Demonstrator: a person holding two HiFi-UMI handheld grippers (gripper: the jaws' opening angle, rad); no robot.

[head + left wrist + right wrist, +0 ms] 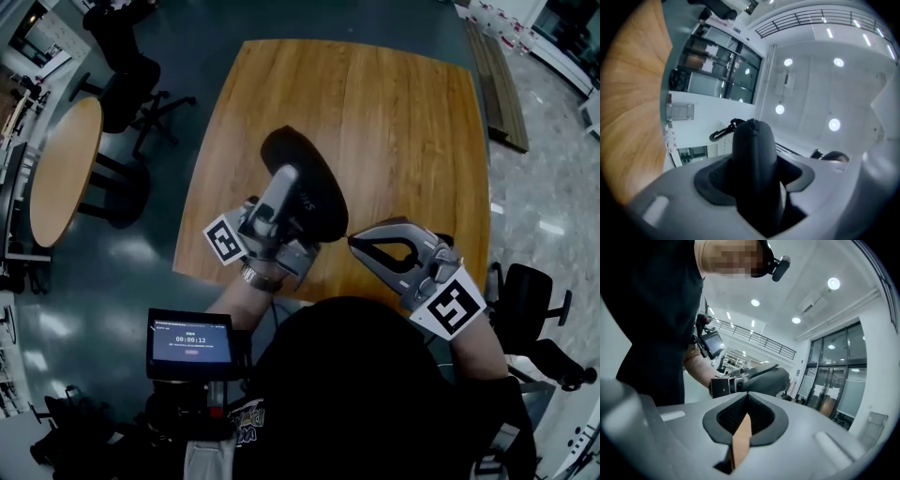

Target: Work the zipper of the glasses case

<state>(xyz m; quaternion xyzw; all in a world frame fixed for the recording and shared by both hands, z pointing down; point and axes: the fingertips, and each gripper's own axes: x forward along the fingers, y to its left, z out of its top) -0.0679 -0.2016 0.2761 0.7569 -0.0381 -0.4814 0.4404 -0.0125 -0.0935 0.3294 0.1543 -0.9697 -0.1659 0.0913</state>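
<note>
**Step in hand: presenting the case so the zip pull can be taken.**

The dark, oval, hard-shelled glasses case [319,192] is held clear of the light-brown wooden counter [403,122], clamped between the jaws of the left claw [284,180]. In the left gripper view it stands between the pads and fills the gap. A small black snap clip [721,132] projects from its far end.

The right claw [356,242] is clenched on nothing, with its jaws pressed together. Its tip lies at the case's near end, and contact cannot be confirmed.

**Doing the step well (a judgement from this pose).** The left claw should hold the case steady with the zipped seam turned toward the right claw. The right claw must part its jaws before it can pinch the pull tab. It should then follow the seam's curve rather than pull straight, so the case is not levered out of the grip.

**Not resolved.**
- The slider and pull tab cannot be found in any view, so whether the zipper is run shut or open is unknown.
- In the head view, the left claw's body covers part of the case.
- The right gripper view shows only one flank of the case.
</note>
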